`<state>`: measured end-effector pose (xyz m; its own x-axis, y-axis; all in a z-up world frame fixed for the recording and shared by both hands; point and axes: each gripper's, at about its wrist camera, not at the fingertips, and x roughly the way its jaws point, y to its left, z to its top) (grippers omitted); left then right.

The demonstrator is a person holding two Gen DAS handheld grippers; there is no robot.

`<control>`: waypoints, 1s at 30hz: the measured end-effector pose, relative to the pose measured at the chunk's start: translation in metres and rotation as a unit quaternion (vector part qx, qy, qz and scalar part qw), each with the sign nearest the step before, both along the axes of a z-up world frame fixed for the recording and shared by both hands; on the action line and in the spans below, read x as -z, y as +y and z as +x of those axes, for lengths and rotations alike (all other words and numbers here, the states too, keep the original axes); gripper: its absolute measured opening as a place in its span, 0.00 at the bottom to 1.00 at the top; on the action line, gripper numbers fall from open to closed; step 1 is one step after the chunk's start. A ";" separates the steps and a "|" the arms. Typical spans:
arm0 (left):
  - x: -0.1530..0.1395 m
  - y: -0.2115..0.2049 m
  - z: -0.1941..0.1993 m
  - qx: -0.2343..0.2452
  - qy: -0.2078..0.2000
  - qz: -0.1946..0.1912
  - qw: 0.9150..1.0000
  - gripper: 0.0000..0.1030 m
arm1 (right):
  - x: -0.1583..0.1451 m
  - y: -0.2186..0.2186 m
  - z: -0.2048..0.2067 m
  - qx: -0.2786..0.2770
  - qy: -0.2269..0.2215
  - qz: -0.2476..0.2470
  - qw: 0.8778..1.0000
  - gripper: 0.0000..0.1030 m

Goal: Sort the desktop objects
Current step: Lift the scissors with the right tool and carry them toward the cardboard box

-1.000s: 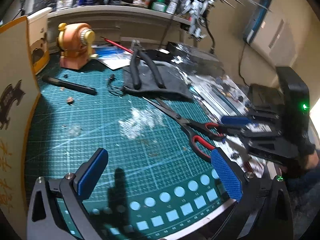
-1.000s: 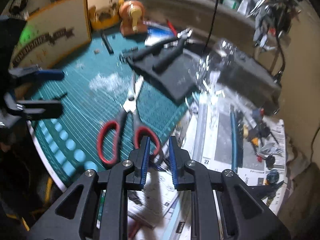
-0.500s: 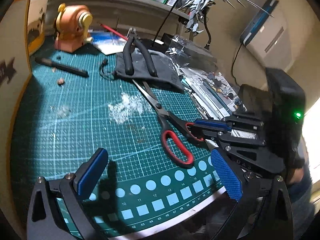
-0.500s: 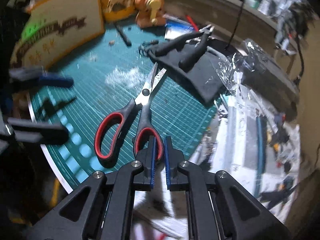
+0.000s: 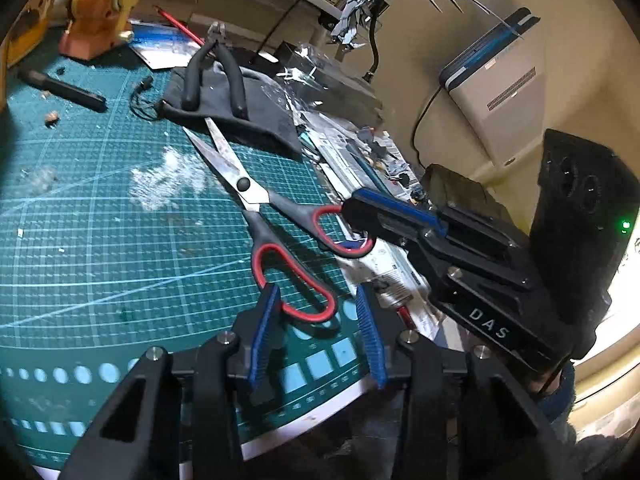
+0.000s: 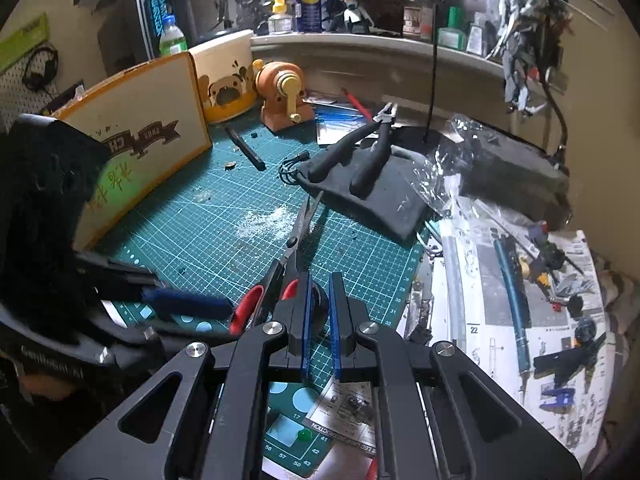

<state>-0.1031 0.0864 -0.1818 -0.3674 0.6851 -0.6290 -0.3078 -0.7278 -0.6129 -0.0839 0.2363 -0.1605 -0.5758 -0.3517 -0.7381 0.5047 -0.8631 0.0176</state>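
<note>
Gripping one handle loop of the scissors [image 5: 256,204], the right gripper [image 5: 352,216] is pinching its jaws nearly together on the black-and-red ring at the right edge of the cutting mat [image 5: 100,248]. The left gripper [image 5: 316,308] is closing right now, its blue pads straddling the other red-lined loop; whether they are pressing on it yet is hard to tell. The scissors are sitting half open on the green mat, blades pointing toward the dark cloth pouch [image 5: 240,116], where a pair of black-handled pliers [image 5: 216,72] is resting. Behind them the orange pencil sharpener [image 5: 104,12] is standing at the mat's far corner.
</note>
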 end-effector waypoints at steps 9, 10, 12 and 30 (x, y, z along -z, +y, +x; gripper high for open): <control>0.009 -0.004 -0.007 -0.024 -0.040 0.040 0.998 0.52 | -0.009 0.003 -0.004 -0.002 -0.001 -0.013 1.000 0.07; 0.008 -0.004 -0.007 -0.027 -0.039 0.059 0.997 0.62 | -0.011 0.005 -0.006 0.000 -0.002 -0.022 1.000 0.07; 0.005 0.001 -0.004 -0.028 -0.031 0.059 0.997 0.69 | -0.017 0.008 -0.010 -0.002 -0.005 -0.035 0.999 0.07; 0.010 -0.002 -0.012 -0.024 -0.044 0.054 0.997 0.59 | 0.036 0.009 -0.016 -0.076 -0.018 0.114 0.990 0.19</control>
